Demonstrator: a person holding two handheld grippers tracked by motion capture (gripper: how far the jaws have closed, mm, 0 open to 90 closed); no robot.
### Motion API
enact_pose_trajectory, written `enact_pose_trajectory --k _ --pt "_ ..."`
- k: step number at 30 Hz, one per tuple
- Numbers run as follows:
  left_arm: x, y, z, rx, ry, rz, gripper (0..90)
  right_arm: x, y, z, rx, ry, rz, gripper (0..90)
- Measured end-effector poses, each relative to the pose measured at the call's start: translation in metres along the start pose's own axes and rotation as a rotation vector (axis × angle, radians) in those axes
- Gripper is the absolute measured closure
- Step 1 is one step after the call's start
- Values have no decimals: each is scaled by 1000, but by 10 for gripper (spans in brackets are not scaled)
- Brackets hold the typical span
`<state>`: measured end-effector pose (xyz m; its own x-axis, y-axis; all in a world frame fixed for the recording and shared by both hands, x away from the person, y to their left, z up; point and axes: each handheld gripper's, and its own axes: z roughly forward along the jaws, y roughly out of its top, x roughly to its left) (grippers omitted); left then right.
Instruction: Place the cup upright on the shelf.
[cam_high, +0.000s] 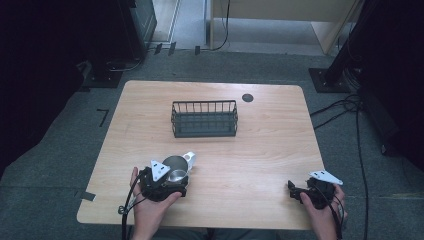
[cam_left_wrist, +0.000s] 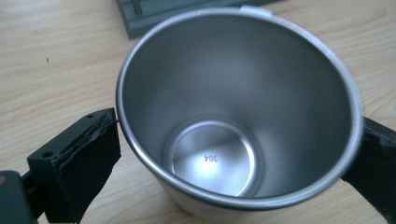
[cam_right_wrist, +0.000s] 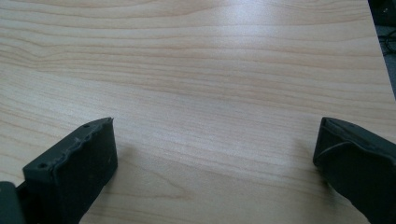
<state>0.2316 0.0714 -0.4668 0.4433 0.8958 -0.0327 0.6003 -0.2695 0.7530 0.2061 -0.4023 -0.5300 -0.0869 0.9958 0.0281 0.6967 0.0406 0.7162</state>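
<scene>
Steel cup (cam_left_wrist: 238, 116): bare metal, tapering to a small round base stamped "304"; nothing inside. Seen in the high view (cam_high: 175, 167) at the near-left part of the table, well short of the basket.
Cup handle (cam_high: 189, 158): white, on the side turned toward the basket; in the left gripper view just a white sliver (cam_left_wrist: 254, 10) above the far rim.
Left gripper (cam_high: 165, 181): clamped on the cup, one black pad pressed on each side of the wall just under the rim; pad (cam_left_wrist: 88, 158) touching the left side.
Wire basket (cam_high: 204, 118): dark, rectangular, open top, mid-table; holds nothing that can be made out.
Right gripper (cam_high: 307, 192): jaws spread wide over bare wood at the near-right edge, nothing between them; one pad (cam_right_wrist: 77, 163) visible at lower left of its own view.
Table (cam_high: 270, 145): light wood, with a small dark round disc (cam_high: 247, 97) near the far edge.
Hidden: cup's outer wall and foot mostly behind the left gripper's body in the high view; whether it rests on the wood or is lifted cannot be told.
Cut off: basket shows in the left gripper view as a grey corner (cam_left_wrist: 154, 16).
</scene>
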Motion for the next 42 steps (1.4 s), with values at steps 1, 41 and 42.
enact_pose_trajectory --k 1,41,42 --pt "2 -1 0 0 -1 -3 0 0 0 0 0 0 0 0" --pt "64 -12 10 -65 17 -204 0 0 0 0 0 0 1 0" --pt "63 -11 12 -67 19 -202 0 0 0 0 0 0 0 0"
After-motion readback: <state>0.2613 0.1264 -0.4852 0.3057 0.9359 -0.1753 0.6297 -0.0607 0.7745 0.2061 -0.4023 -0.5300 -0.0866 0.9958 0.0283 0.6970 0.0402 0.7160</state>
